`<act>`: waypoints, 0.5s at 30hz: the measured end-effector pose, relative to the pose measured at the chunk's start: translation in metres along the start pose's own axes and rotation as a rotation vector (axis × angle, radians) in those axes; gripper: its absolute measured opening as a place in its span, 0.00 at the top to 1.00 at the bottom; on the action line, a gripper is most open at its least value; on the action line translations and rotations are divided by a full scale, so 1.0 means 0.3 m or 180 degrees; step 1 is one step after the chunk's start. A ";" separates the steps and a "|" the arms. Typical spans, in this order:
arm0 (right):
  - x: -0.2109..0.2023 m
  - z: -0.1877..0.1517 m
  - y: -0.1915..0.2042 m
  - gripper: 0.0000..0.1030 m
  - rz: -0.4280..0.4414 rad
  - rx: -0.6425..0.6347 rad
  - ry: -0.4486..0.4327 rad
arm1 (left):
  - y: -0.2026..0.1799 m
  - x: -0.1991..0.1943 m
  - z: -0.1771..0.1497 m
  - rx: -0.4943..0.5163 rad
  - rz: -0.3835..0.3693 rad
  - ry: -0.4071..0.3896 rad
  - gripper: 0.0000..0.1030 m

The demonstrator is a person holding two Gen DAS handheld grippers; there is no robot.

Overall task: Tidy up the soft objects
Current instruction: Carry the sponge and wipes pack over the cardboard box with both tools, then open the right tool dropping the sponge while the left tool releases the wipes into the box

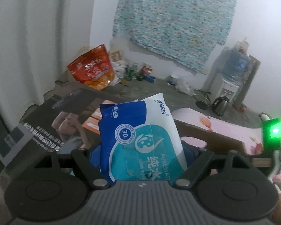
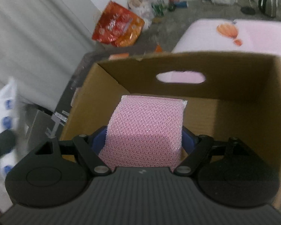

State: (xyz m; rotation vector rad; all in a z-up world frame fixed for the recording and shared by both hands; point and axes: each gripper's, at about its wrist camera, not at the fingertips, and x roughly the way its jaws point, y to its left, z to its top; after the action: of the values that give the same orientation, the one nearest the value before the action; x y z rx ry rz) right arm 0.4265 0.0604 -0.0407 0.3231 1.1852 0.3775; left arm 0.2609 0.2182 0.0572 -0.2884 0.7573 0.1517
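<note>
a red snack bag (image 1: pixel 91 70) and steel kettle (image 1: pixel 220 105) on the floor.

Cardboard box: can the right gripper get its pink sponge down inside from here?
Probably yes. The right gripper holds the pink sponge just over the open cardboard box, whose visible floor looks bare, with nothing in the way.

Glossy plastic wipes pack (image 1: pixel 142 140), glittery mesh sponge (image 2: pixel 145 131), matt cardboard box (image 2: pixel 234 75).
</note>
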 end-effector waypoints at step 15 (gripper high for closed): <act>0.280 0.023 -0.036 0.16 0.0213 0.0396 0.0022 | 0.111 0.034 -0.004 -0.0133 0.0072 0.0037 0.20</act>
State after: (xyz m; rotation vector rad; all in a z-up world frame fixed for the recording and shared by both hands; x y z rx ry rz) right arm 0.4617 0.0880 -0.1130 0.4706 1.2091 0.3641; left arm 0.2595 0.2497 0.0425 -0.3207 0.7699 0.1874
